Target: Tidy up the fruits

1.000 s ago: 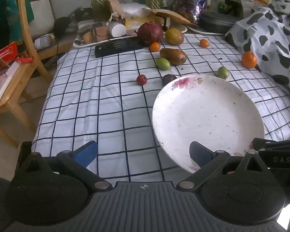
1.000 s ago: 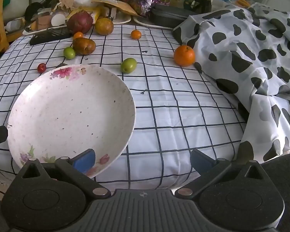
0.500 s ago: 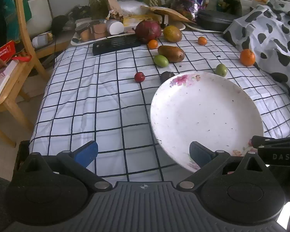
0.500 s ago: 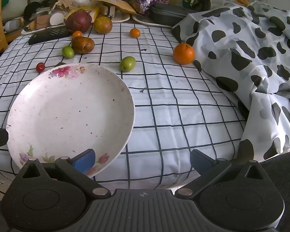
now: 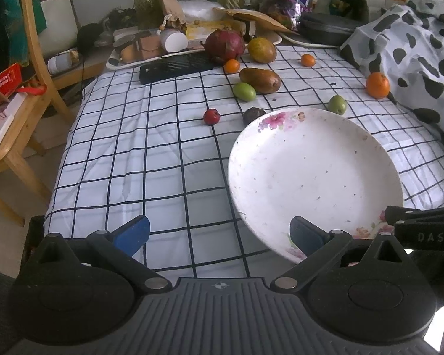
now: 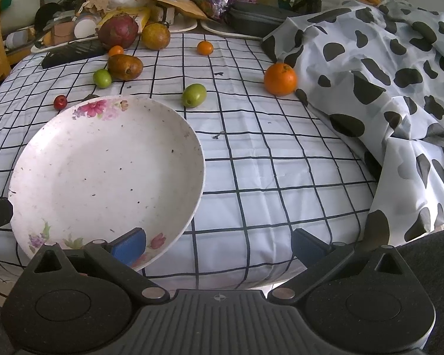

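Note:
A white floral plate [image 5: 310, 177] [image 6: 103, 177] lies on the checked cloth near the table's front edge, holding nothing. Behind it fruits are scattered: a small red one [image 5: 211, 117], a dark one [image 5: 253, 114], two green ones [image 5: 244, 91] [image 6: 194, 95], a brown pear [image 5: 260, 80], an orange [image 6: 280, 79], small oranges [image 5: 232, 66], a yellow mango [image 5: 262, 50] and a dark red fruit [image 5: 224, 46]. My left gripper [image 5: 219, 232] is open just left of the plate's near rim. My right gripper [image 6: 219, 242] is open at the plate's right near rim. Both hold nothing.
A cow-spotted cloth [image 6: 384, 74] is heaped over the table's right side. Boxes, bags, a tray and a black flat object [image 5: 177, 66] crowd the back edge. A wooden chair [image 5: 17, 112] stands left of the table. Bare cloth [image 5: 139, 159] lies left of the plate.
Both views have drifted slightly, with the fruits and plate shifting a little in frame. The grippers stay open and nothing was picked up or moved.

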`<state>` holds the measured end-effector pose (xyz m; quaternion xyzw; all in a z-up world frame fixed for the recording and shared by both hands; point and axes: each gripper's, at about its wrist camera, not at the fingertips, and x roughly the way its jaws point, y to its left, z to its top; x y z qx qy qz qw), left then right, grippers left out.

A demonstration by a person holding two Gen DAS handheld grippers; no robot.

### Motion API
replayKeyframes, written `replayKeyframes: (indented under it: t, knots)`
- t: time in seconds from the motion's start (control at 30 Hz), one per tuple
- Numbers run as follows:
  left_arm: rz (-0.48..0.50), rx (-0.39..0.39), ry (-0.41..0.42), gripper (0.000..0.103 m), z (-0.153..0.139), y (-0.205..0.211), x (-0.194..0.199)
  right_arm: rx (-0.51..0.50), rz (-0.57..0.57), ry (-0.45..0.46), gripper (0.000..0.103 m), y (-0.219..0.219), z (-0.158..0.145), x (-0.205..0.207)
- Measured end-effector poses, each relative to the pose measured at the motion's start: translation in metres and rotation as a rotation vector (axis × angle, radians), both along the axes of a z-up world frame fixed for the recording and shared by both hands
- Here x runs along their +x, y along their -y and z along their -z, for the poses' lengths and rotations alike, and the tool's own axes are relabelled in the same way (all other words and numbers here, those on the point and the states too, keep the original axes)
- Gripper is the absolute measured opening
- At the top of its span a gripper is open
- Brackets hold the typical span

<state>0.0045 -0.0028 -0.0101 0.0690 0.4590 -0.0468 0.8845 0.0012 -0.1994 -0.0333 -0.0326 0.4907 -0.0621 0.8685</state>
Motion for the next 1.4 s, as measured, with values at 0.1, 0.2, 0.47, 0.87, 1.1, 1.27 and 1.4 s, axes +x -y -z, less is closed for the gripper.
replayKeyframes:
  t: [0.1,0.2,0.47,0.87,1.1,1.27,1.4]
  knots:
    - [0.003,0.003,-0.001,0.102,0.0,-0.0002,0.0,0.002,0.002,-0.001,0.103,0.0005,-0.0002,0.0005]
    - [0.003,0.008,-0.003,0.102,0.0003,-0.0006,0.0001,0.002,0.001,-0.001,0.103,0.0007,0.0,0.0005]
    - [0.008,0.008,-0.004,0.102,0.0004,-0.0003,0.0002,0.002,0.007,-0.007,0.103,0.0018,0.0021,0.0003]
    - [0.012,0.012,-0.011,0.102,0.0012,-0.0002,-0.0007,0.004,0.008,-0.011,0.103,0.0015,0.0018,0.0008]
    - [0.014,0.015,-0.014,0.102,0.0021,0.0007,0.0,0.003,0.008,-0.011,0.103,0.0014,0.002,0.0013]
    - [0.019,0.017,-0.014,0.102,0.003,0.002,-0.0001,0.003,0.008,-0.013,0.103,0.0007,0.0024,0.0016]
    - [0.017,0.014,-0.017,0.102,0.003,0.0025,0.0002,0.003,0.009,-0.013,0.103,0.001,0.0023,0.0018]
